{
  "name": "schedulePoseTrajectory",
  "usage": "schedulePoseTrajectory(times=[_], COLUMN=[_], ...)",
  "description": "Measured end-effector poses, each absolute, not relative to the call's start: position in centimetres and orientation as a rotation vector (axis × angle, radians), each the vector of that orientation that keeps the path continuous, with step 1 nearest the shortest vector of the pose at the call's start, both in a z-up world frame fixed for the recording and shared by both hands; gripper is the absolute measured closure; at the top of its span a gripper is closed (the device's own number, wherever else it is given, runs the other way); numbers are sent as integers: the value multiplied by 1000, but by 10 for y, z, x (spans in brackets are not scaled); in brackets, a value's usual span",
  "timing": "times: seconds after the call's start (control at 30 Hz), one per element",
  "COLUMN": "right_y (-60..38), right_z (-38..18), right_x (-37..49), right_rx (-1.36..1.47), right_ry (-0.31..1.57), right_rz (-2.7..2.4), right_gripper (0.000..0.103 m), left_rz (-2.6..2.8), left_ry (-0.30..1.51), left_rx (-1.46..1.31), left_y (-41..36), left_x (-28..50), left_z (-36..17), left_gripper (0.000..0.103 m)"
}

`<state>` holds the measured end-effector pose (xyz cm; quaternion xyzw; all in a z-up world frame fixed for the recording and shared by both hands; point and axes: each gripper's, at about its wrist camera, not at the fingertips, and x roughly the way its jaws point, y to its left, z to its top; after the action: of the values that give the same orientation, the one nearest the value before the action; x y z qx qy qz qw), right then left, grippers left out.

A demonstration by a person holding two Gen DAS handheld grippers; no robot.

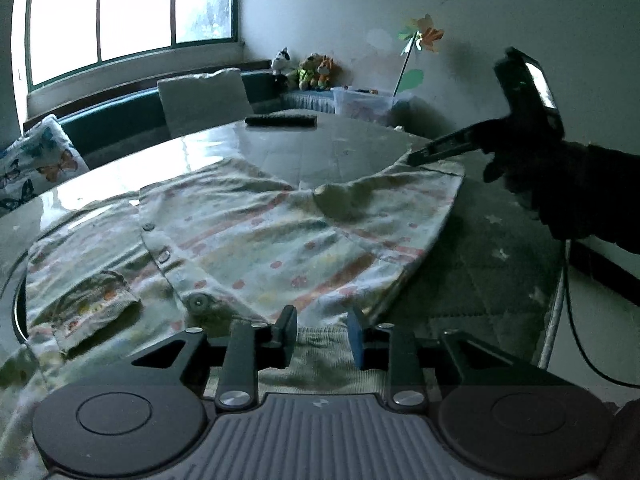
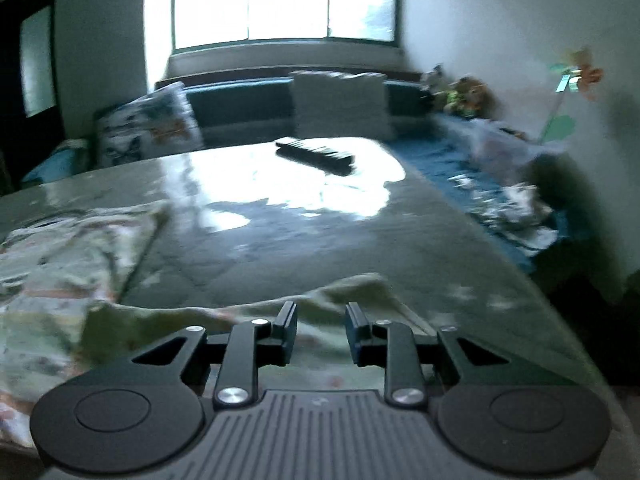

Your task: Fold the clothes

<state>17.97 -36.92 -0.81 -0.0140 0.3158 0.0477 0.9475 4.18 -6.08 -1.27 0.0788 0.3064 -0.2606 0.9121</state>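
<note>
A pale baby garment with pink stripes and snap buttons lies spread on the glass table. One side is folded over its middle and a sleeve lies at the left. My left gripper is at the near ribbed hem, its jaws apart over the cloth and not pinching it. My right gripper reaches to the garment's far right corner, held by a dark-sleeved hand. In the blurred right wrist view, my right gripper shows a gap between its fingers, just above a raised edge of the garment.
A black remote lies at the table's far side. Behind it are a white chair back, a butterfly pillow, plush toys and a paper pinwheel. A cable hangs beyond the table's right edge.
</note>
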Motion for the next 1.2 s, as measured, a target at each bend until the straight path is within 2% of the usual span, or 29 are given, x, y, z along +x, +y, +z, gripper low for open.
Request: schedulePoseTrajectory(times=[0.2, 0.27, 0.43, 0.53, 0.67, 1.2], right_y=[-363, -369, -379, -376, -358, -255], right_z=[-25, -28, -26, -21, -15, 0], right_x=[203, 210, 213, 204, 189, 218], right_rx=[-39, -35, 7, 21, -6, -141], right_ry=[678, 671, 668, 660, 654, 669], right_rz=[110, 89, 64, 73, 152, 417], right_gripper=[76, 67, 69, 65, 56, 58], left_rz=[-543, -545, -538, -521, -495, -490], left_ry=[647, 650, 648, 631, 628, 663], left_rx=[152, 144, 126, 118, 103, 88], left_y=[-59, -58, -57, -53, -46, -40], left_x=[43, 42, 42, 39, 39, 38], left_z=[-17, -17, -16, -12, -9, -20], left_gripper=[71, 71, 68, 61, 60, 60])
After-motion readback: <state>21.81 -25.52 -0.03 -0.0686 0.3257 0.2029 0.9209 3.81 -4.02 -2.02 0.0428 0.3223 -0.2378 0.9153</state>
